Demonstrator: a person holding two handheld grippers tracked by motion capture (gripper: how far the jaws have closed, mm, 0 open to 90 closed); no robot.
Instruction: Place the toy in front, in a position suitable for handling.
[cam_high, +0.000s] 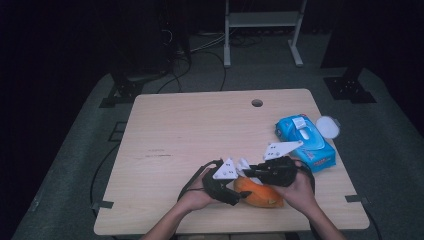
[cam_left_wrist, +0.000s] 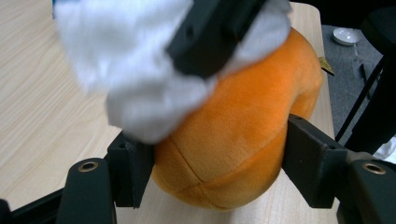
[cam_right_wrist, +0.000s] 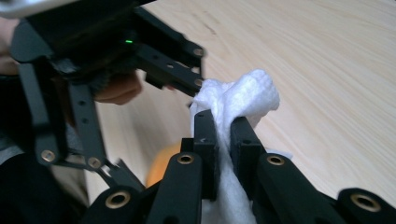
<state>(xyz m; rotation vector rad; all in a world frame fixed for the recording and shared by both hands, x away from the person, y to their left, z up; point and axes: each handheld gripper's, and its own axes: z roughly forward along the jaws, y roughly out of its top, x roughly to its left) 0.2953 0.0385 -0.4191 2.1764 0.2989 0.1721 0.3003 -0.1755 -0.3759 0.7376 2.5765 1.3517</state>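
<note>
Left gripper (cam_left_wrist: 215, 158): jaws clamped on either flank of an orange plush toy (cam_left_wrist: 243, 140), pads pressing into the fabric; the toy sat on the wooden table (cam_high: 190, 130), close to its near edge.

Right gripper (cam_right_wrist: 224, 135): jaws nearly together, pinching a bunched white wipe (cam_right_wrist: 243, 95). In the left gripper view the wipe (cam_left_wrist: 130, 70) lay pressed on the toy's upper side, the right gripper's black jaw bearing on it from above.

In the high view the two grippers met over the toy (cam_high: 260, 194), left gripper (cam_high: 235, 187) at its left end, right gripper (cam_high: 252, 172) crossing above it, a hand (cam_high: 197, 197) behind each.

Nearby: a blue pack of wet wipes (cam_high: 305, 141), flap lifted, just beyond the right hand and near the table's right edge; the grey plate of the right gripper overlapped it in the picture. A white round lid (cam_high: 327, 126) lay beside the pack at the table's rim. A cable hole (cam_high: 257, 103) sat near the far edge.

Open room: the left half and the far middle of the tabletop lay bare. Little margin remained between the toy and the near edge.
</note>
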